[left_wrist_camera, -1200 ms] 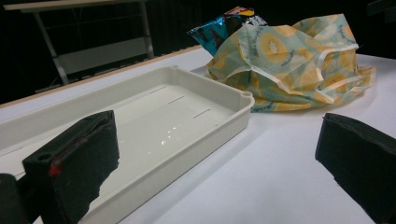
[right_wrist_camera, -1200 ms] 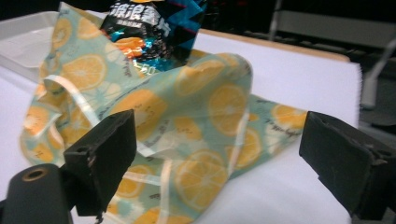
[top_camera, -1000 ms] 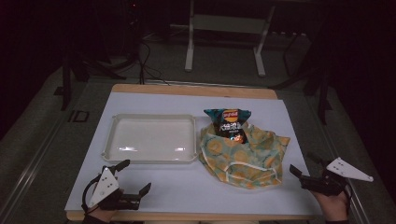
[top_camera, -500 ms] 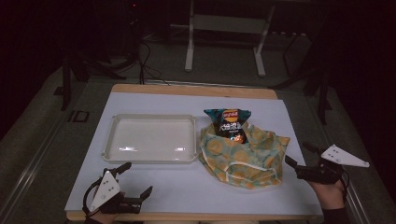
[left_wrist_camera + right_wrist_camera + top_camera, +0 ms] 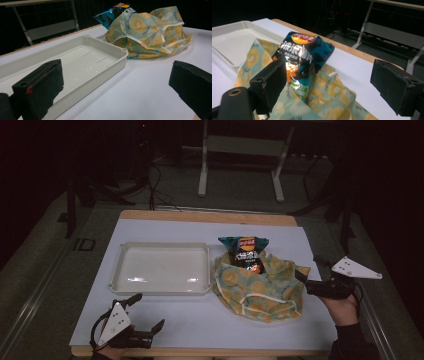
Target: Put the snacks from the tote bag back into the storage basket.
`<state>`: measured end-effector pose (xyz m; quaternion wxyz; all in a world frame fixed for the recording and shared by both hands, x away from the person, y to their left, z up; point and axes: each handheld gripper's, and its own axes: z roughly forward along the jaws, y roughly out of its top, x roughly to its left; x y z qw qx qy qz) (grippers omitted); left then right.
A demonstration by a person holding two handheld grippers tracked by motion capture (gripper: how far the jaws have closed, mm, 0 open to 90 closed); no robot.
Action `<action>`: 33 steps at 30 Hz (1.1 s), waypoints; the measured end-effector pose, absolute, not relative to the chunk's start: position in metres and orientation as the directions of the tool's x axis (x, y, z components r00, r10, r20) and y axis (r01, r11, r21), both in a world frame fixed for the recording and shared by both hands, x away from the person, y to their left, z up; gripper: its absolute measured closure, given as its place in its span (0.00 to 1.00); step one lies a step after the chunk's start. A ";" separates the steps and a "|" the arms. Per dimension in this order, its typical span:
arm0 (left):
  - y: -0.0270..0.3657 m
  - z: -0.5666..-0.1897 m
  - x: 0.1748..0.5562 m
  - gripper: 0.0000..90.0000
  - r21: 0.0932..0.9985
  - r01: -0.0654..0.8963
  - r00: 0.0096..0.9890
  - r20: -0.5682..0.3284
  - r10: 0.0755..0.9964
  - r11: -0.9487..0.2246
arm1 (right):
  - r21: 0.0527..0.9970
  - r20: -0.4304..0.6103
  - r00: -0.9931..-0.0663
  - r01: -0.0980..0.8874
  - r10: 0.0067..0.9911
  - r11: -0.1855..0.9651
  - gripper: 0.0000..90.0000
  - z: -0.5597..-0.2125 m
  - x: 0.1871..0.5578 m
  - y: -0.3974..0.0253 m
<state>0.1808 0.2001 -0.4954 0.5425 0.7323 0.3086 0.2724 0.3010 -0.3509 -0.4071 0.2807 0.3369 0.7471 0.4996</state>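
— What is on the white-covered worktop (image 5: 200,320)?

— A shallow, rectangular cream plastic tray (image 5: 162,269) lies left of the middle, its long sides running along the worktop's width. Just beside its right edge lies a crumpled fabric bag with a yellow kiwi-slice print on pale green and white piping (image 5: 260,287). A dark blue and black crisp packet with a red and yellow logo (image 5: 245,251) sticks out of the bag's far end, pointing toward the worktop's far edge.

— Does the bag touch the tray?

— From the high view they lie just beside each other; in the left gripper view the bag (image 5: 150,32) appears to meet the tray (image 5: 117,60) at its corner, but I cannot tell whether they press together.

— And the tongs?

— The left gripper (image 5: 145,312) is held low by the near left corner of the worktop, in front of the tray. Its jaws are spread wide with nothing between them. The right gripper (image 5: 310,276) is at the right edge, its hand (image 5: 342,307) coming from below, the jaws pointing toward the bag's right side. In the right gripper view the jaws stand well apart, framing the crisp packet (image 5: 303,57) and the bag (image 5: 322,102) without touching either.

— Is anything in the tray?

— Its bare inside reflects light.
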 end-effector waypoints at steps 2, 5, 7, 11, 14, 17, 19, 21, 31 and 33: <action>0.200 -0.495 0.181 0.00 0.963 0.157 0.661 0.064 0.747 -0.221 | 0.935 -0.085 -0.617 0.221 0.782 0.277 0.16 -0.406 0.305 -0.347; 0.200 -0.496 0.182 0.00 0.962 0.157 0.663 0.063 0.746 -0.221 | 0.932 -0.088 -0.624 0.222 0.776 0.285 0.17 -0.404 0.312 -0.341; 0.200 -0.496 0.182 0.00 0.961 0.158 0.666 0.064 0.744 -0.225 | 0.932 -0.082 -0.630 0.227 0.772 0.284 0.18 -0.403 0.317 -0.338; 0.200 -0.496 0.182 0.00 0.961 0.156 0.669 0.066 0.741 -0.227 | 0.931 -0.066 -0.639 0.237 0.766 0.278 0.20 -0.402 0.327 -0.333; 0.200 -0.496 0.182 0.00 0.961 0.156 0.669 0.067 0.740 -0.228 | 0.927 -0.060 -0.642 0.248 0.765 0.282 0.20 -0.403 0.334 -0.328; 0.199 -0.496 0.182 0.00 0.961 0.156 0.671 0.068 0.739 -0.230 | 0.922 -0.065 -0.642 0.254 0.764 0.293 0.23 -0.404 0.341 -0.323; 0.199 -0.496 0.183 0.00 0.960 0.156 0.672 0.070 0.738 -0.233 | 0.918 -0.076 -0.649 0.250 0.757 0.307 0.23 -0.403 0.347 -0.320; 0.199 -0.496 0.183 0.00 0.960 0.155 0.672 0.070 0.737 -0.233 | 0.916 -0.070 -0.653 0.257 0.754 0.307 0.23 -0.403 0.351 -0.319; 0.199 -0.497 0.183 0.00 0.959 0.154 0.677 0.073 0.733 -0.237 | 0.909 -0.052 -0.669 0.277 0.742 0.313 0.32 -0.407 0.381 -0.314; 0.199 -0.497 0.183 0.00 0.959 0.153 0.677 0.073 0.733 -0.237 | 0.910 -0.048 -0.672 0.276 0.739 0.311 0.34 -0.408 0.387 -0.313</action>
